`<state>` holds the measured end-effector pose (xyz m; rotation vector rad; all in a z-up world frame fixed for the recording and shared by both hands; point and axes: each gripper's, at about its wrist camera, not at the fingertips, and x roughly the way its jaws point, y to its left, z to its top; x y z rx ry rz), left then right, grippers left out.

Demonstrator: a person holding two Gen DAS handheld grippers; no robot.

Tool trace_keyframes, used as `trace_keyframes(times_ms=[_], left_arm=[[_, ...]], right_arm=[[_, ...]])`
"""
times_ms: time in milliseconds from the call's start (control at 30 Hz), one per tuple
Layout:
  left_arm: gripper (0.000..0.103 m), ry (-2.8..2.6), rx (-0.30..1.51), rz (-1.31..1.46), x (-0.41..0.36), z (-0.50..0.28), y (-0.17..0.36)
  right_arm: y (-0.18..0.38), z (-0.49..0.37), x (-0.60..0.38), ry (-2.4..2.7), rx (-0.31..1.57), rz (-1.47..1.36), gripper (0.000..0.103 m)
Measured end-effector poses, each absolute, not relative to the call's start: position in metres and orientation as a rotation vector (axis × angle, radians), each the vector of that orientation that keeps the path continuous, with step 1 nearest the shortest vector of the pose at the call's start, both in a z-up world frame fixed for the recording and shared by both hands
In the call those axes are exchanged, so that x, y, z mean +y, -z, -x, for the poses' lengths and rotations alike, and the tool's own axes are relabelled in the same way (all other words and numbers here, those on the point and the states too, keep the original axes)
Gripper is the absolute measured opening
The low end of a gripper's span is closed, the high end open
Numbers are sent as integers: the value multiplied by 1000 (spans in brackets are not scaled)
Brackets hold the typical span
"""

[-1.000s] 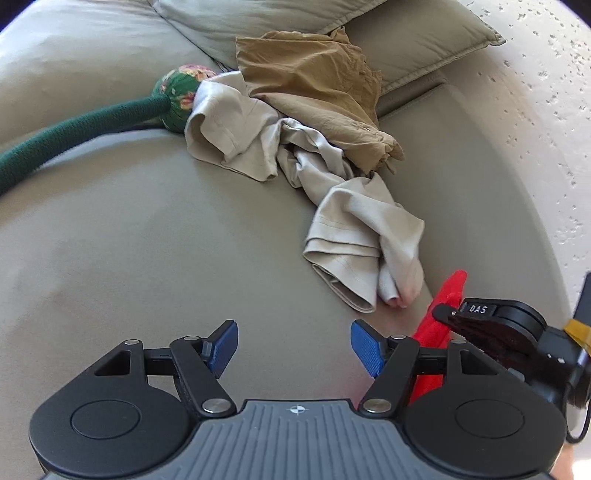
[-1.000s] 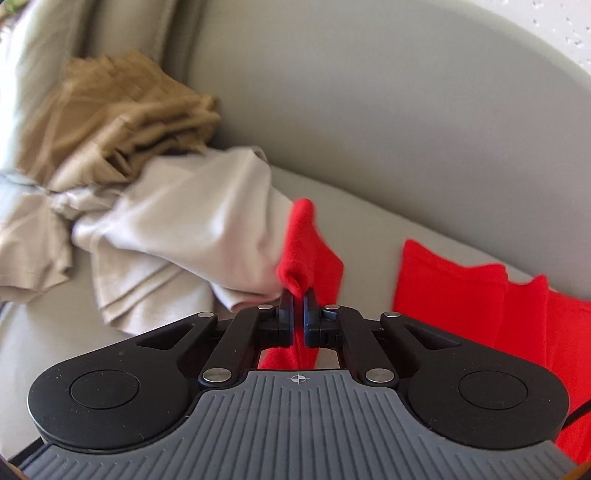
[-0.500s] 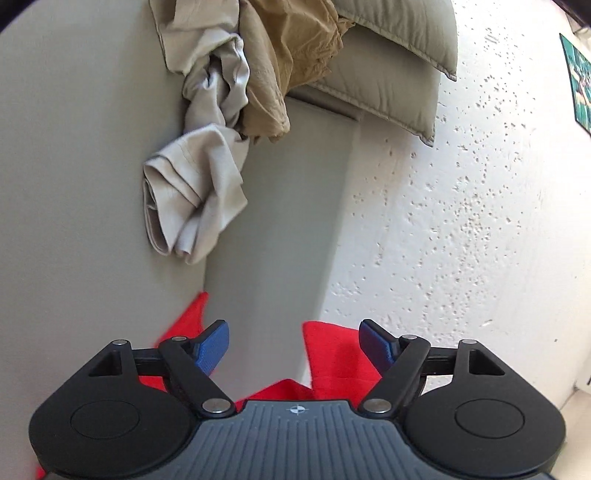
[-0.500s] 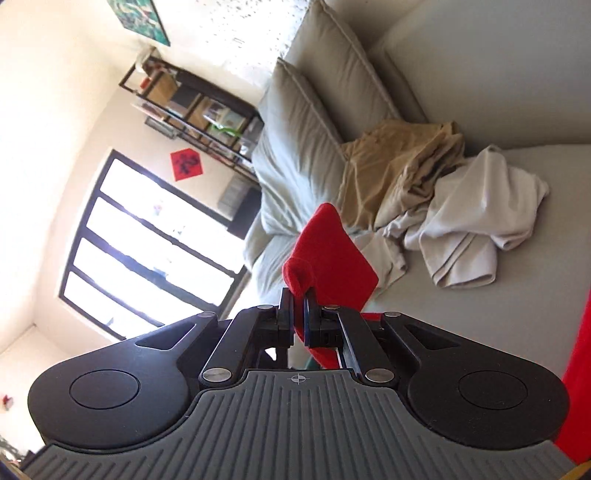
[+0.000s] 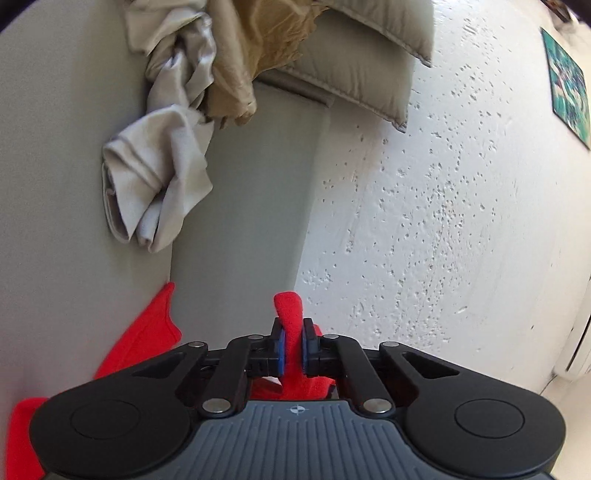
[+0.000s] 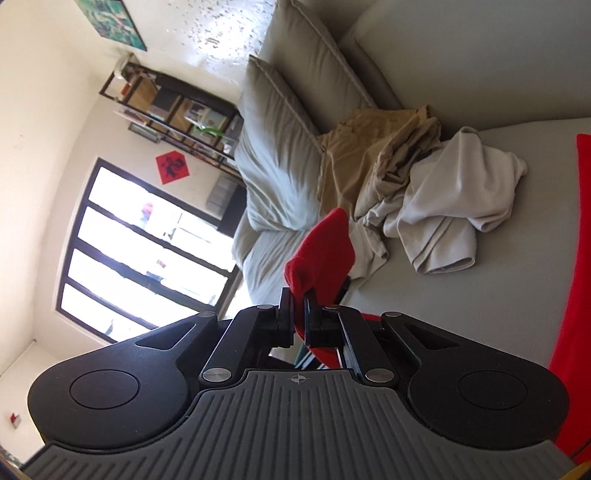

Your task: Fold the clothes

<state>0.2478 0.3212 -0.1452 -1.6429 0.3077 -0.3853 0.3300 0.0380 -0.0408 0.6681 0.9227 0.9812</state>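
Both claws, left claw [image 5: 291,345] and right claw [image 6: 299,319], pinched tight on soft, light, floppy red garment [image 6: 321,251]; hold by edges/corners.

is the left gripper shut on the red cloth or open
Shut: the left gripper has its blue pads pinching a fold of the red fabric garment.

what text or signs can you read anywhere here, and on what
Red diamond sign on the wall above the window: one black character, too blurred to read.
Wall picture: teal pattern, no text legible.
Shelf items: labels too small to read.
Left gripper and right gripper: only a crosshair mark each, no words.
Nothing else carries readable text.
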Motion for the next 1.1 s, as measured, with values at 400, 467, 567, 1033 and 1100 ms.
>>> trace_keyframes(times_ms=[400,467,567,1033,1100], left_arm=[[1,-166,3,965,365,-166,47],[1,-212,-7,940,377,-157,45],[1,-247,-17,921,393,-148,47],[1,-402,-131,858,430,-93,32],[1,-426,-79,839,433,-104,45]], right_arm=[[-18,-295,23,-707,774,-266,52],[-24,-288,20,-676,762,-212,52],[-22,-278,18,-669,775,-172,52],[-1,-260,34,-660,817,-165,52],[1,-257,38,-654,822,-134,53]])
